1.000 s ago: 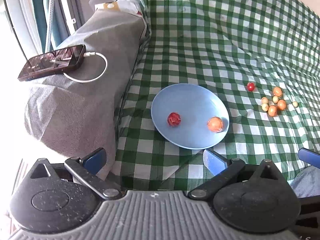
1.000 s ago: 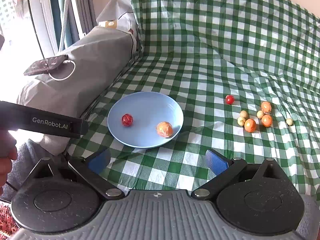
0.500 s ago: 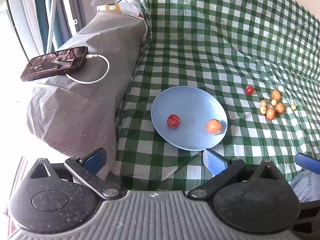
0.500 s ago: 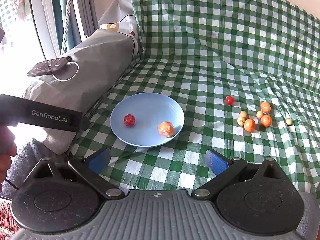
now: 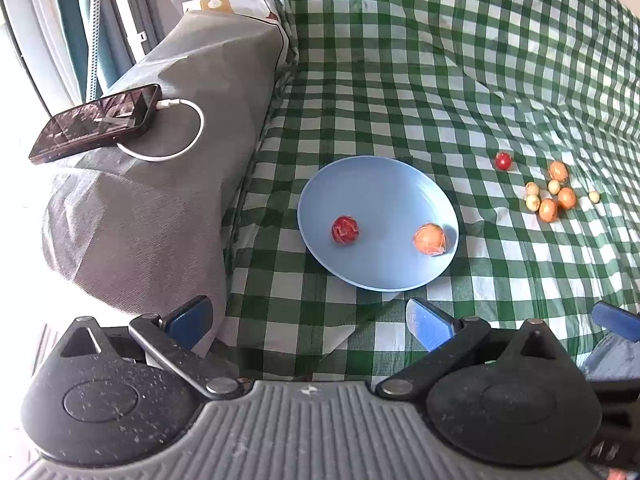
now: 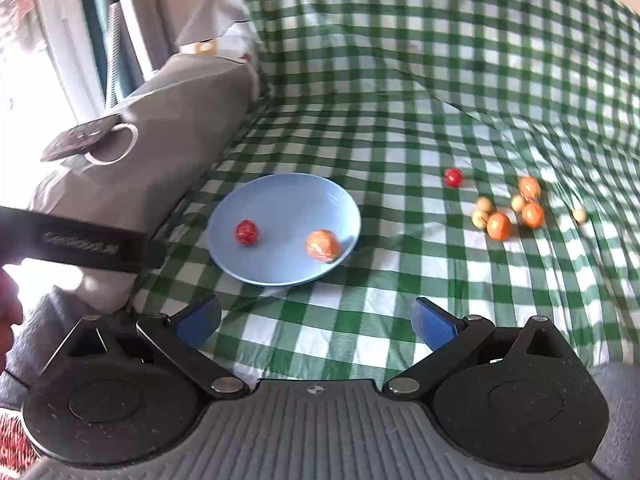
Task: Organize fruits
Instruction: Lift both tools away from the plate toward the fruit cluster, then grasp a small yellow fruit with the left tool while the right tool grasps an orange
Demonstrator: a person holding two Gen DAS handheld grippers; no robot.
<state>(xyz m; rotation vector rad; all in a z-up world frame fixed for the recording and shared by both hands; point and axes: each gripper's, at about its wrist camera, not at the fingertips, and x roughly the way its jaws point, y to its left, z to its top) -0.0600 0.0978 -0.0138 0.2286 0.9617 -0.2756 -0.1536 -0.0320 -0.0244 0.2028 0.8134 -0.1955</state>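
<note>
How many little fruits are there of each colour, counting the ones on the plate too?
Red fruits: 2, one on the blue plate at, one on the cloth.
Orange fruits: 4, one on the plate, three on the cloth.
Pale yellow fruits: 4, all on the cloth.
Total: 10.

We see a smooth, matt blue plate (image 5: 384,184) on creased checked cloth (image 5: 400,80), a woven grey cover (image 5: 132,220) (coarse-looking), and a glossy phone (image 5: 96,126).
</note>
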